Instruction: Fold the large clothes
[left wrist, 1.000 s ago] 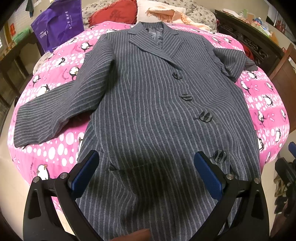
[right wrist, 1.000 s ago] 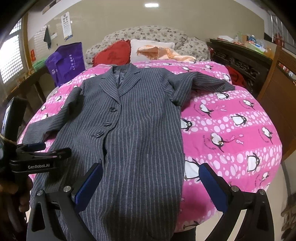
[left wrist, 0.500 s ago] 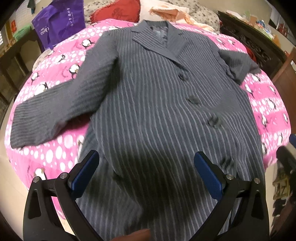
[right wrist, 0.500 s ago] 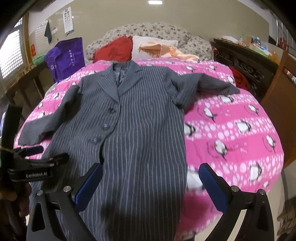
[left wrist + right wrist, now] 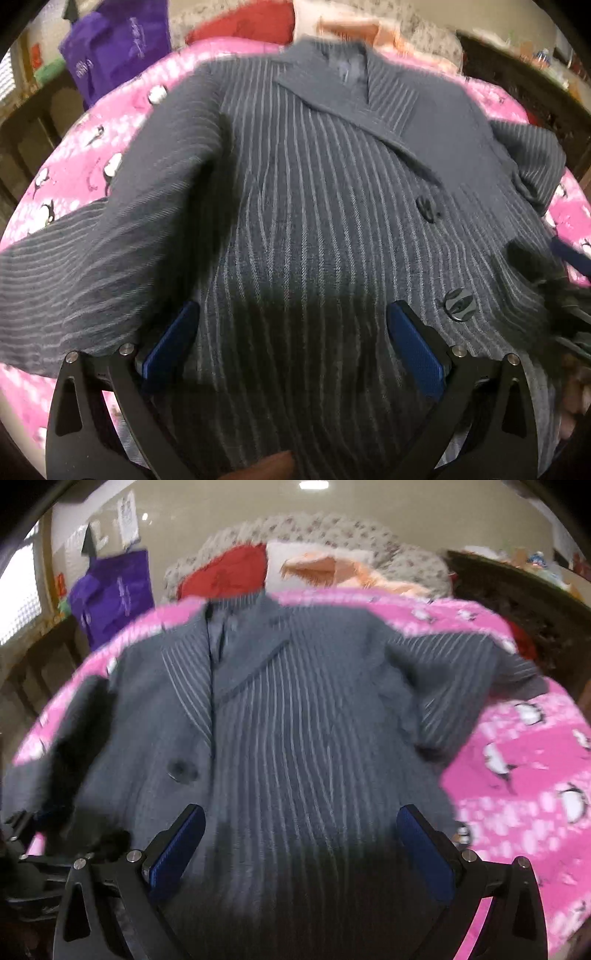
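Grey pinstripe coat (image 5: 314, 221) spread flat, front up, on pink penguin bedspread (image 5: 110, 147); collar at 12 o'clock, sleeves out to 9 and 3. Left gripper (image 5: 291, 343) spread wide over coat's mid front, nothing between pads, btn (image 5: 458, 299) just at its 2 o'clock. Right gripper (image 5: 301, 842) likewise agape, empty, over coat front. Purple bag (image 5: 114, 594) at 10 o'clock, red pillow (image 5: 225, 572) at 12.
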Demonstrator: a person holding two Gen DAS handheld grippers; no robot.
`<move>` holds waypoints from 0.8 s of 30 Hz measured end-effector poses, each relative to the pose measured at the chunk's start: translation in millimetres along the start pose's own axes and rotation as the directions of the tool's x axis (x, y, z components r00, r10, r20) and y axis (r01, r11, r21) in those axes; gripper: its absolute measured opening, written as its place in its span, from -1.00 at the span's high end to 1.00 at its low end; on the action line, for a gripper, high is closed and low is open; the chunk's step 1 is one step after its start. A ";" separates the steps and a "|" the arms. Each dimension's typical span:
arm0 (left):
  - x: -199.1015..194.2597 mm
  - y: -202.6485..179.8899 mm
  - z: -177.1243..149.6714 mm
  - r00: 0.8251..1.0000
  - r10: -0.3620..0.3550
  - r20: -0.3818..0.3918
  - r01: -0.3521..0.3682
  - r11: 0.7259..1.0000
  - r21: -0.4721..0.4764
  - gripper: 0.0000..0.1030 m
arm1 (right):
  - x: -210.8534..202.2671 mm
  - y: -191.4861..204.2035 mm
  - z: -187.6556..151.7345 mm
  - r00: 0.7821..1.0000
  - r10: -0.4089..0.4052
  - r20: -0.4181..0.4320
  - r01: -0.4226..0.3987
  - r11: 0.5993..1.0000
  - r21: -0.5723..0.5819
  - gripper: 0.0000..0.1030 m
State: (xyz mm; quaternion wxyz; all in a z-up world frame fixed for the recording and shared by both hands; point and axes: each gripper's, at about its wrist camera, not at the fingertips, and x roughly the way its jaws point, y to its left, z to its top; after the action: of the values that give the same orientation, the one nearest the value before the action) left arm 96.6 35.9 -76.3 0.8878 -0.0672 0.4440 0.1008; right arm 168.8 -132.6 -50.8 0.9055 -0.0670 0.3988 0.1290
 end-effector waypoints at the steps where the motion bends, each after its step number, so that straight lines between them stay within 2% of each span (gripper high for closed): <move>1: -1.0 0.2 -1.3 1.000 -0.004 0.005 0.004 1.000 0.002 -0.99 | 10.3 -1.7 -4.9 0.999 -0.006 -0.032 0.006 1.000 -0.006 -0.99; 3: 0.1 3.3 -0.5 1.000 -0.023 0.000 0.023 1.000 -0.008 -0.99 | 18.5 -12.6 -9.7 0.998 0.042 -0.050 -0.039 0.998 0.051 -1.00; 6: 1.9 4.8 -0.3 0.999 -0.035 0.003 0.035 0.999 -0.012 -0.99 | 22.0 -18.9 -8.6 0.996 0.065 -0.058 -0.060 0.995 0.082 -1.00; 24: 1.5 -3.4 -5.4 1.000 -0.022 0.004 0.022 1.000 -0.002 -0.99 | 21.1 -18.2 -10.6 0.997 0.056 -0.045 -0.053 0.996 0.078 -1.00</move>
State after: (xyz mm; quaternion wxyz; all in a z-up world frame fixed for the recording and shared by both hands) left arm 94.1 31.7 -80.7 0.8896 -0.0727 0.4415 0.0914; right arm 180.2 -148.6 -73.2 0.8938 -0.0245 0.4264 0.1367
